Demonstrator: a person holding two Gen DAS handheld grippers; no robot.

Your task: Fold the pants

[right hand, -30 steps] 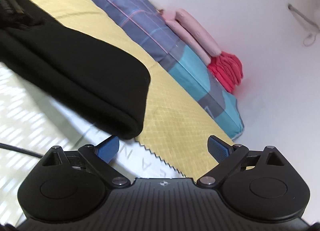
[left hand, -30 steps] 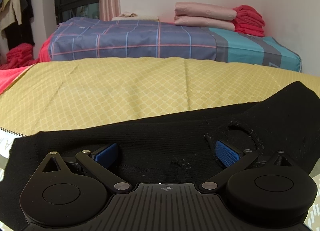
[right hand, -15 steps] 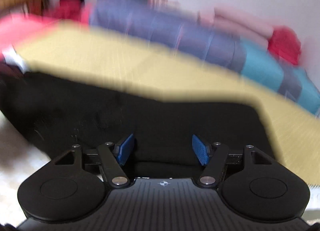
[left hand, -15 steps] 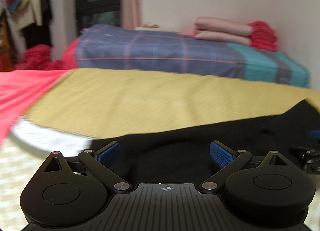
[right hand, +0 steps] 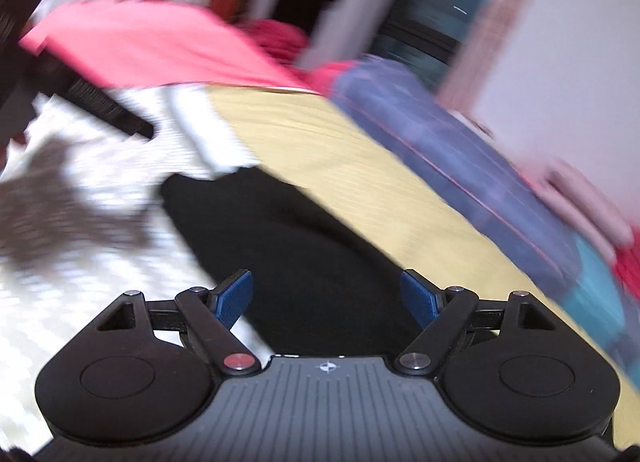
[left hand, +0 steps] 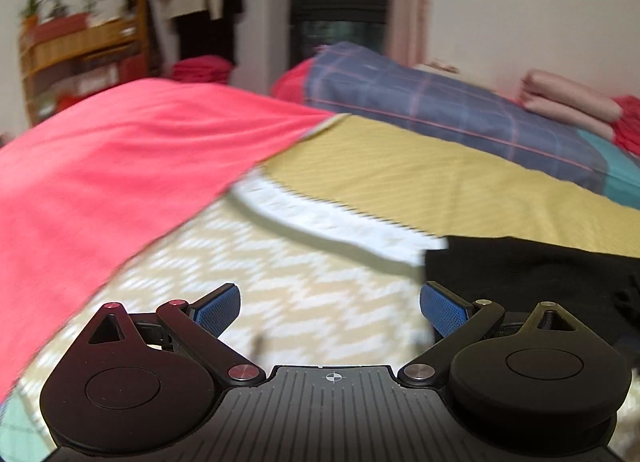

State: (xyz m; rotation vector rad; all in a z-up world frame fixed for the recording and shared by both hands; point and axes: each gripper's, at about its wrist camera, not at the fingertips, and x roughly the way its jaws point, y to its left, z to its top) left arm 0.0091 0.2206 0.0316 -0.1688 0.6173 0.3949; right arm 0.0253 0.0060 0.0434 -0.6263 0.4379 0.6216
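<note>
The left gripper (left hand: 330, 308) has its two blue pads (left hand: 216, 308) wide apart, and nothing sits between them. Under and ahead of it is a soft cover with a tan and white zigzag pattern (left hand: 280, 302). The black folded pants (left hand: 540, 278) lie to the right of this gripper, just past its right finger. From this view it is hard to tell if that finger touches the cloth. Farther ahead is a yellow cloth with a small diamond print (left hand: 420, 169). To the front left lies a big pink-red sheet (left hand: 112, 165). Behind the yellow cloth is a blue checked blanket (left hand: 420, 101), with rolled pale pink towels (left hand: 568, 101) on top at the far right. A wooden shelf (left hand: 76, 57) stands far off to the left.

The right gripper (right hand: 327, 298) is also spread open and holds nothing. The black pants (right hand: 304, 246) lie right ahead of it and run under the space between its blue pads (right hand: 234, 298). This picture is very blurry. The zigzag cover (right hand: 96, 270) is to the left of the gripper and the yellow cloth (right hand: 360, 165) is to the front right. A dark blurry shape, hard to name, shows at the far left.
</note>
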